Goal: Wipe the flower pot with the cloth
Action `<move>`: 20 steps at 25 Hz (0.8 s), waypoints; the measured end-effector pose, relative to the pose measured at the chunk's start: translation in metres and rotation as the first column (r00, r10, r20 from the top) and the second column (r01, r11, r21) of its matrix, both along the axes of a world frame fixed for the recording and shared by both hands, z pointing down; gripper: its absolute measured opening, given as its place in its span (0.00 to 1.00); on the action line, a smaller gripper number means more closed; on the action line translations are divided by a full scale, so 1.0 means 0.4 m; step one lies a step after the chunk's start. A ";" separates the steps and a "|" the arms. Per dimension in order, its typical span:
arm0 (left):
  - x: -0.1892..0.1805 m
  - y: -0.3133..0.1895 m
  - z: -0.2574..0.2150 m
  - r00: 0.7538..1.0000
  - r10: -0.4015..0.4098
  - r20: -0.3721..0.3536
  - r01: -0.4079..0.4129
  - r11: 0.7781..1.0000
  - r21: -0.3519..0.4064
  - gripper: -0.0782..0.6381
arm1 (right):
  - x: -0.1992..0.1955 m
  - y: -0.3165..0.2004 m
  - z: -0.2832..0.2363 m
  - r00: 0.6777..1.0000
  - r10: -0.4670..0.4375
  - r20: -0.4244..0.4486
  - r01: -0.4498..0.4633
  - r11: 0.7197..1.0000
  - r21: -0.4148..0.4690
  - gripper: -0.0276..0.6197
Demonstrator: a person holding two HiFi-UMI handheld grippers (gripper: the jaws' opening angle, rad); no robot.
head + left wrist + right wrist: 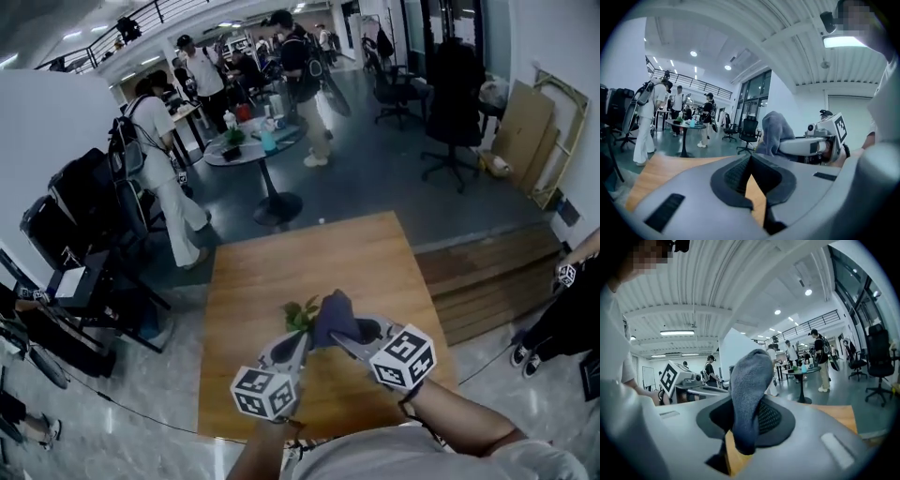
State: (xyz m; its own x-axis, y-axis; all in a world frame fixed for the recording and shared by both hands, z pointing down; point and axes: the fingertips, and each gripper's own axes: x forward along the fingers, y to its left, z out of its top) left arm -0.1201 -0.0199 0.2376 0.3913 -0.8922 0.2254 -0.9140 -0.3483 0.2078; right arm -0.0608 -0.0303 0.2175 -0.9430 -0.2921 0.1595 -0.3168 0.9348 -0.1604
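Observation:
Both grippers hang close together over the near part of a wooden table (309, 262). My right gripper (341, 339) is shut on a grey-blue cloth (334, 315), which stands up in a bunch between its jaws (749, 394). My left gripper (302, 341) is just left of it, its jaws meeting at the tips with nothing between them (750, 159). Green leaves (298, 314) show between the left gripper's tip and the cloth; the pot below them is hidden. In the left gripper view the cloth (775, 133) and the right gripper (811, 146) are close on the right.
The table's near edge lies right under my arms. Beyond the far edge stand a round table (253, 150), several people (164, 159) and office chairs (450, 103). Black bags and equipment (75, 225) crowd the left. A person (562, 323) is at the right.

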 end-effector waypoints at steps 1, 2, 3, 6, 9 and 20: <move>0.006 0.006 -0.024 1.000 0.002 0.000 -0.002 1.000 0.019 0.12 | 0.004 0.004 -0.021 1.000 0.007 0.005 -0.007 1.000 0.024 0.19; 0.011 0.011 -0.043 1.000 0.003 0.003 -0.003 0.999 0.034 0.12 | 0.006 0.007 -0.039 1.000 0.013 0.008 -0.014 0.999 0.046 0.19; 0.016 0.013 -0.057 1.000 0.001 0.006 -0.001 0.999 0.047 0.12 | 0.009 0.007 -0.053 1.000 0.020 0.010 -0.021 0.998 0.062 0.19; 0.024 0.019 -0.082 1.000 -0.015 0.006 0.015 0.998 0.065 0.12 | 0.013 0.005 -0.078 0.999 0.040 0.017 -0.041 0.996 0.080 0.19; 0.022 0.022 -0.093 0.999 -0.034 0.005 0.034 0.997 0.074 0.12 | 0.013 -0.001 -0.089 0.998 0.062 0.024 -0.064 0.994 0.094 0.19; 0.017 -0.015 -0.131 0.999 -0.049 0.006 0.048 0.994 0.100 0.12 | 0.020 -0.039 -0.113 0.996 0.085 0.039 -0.089 0.991 0.105 0.19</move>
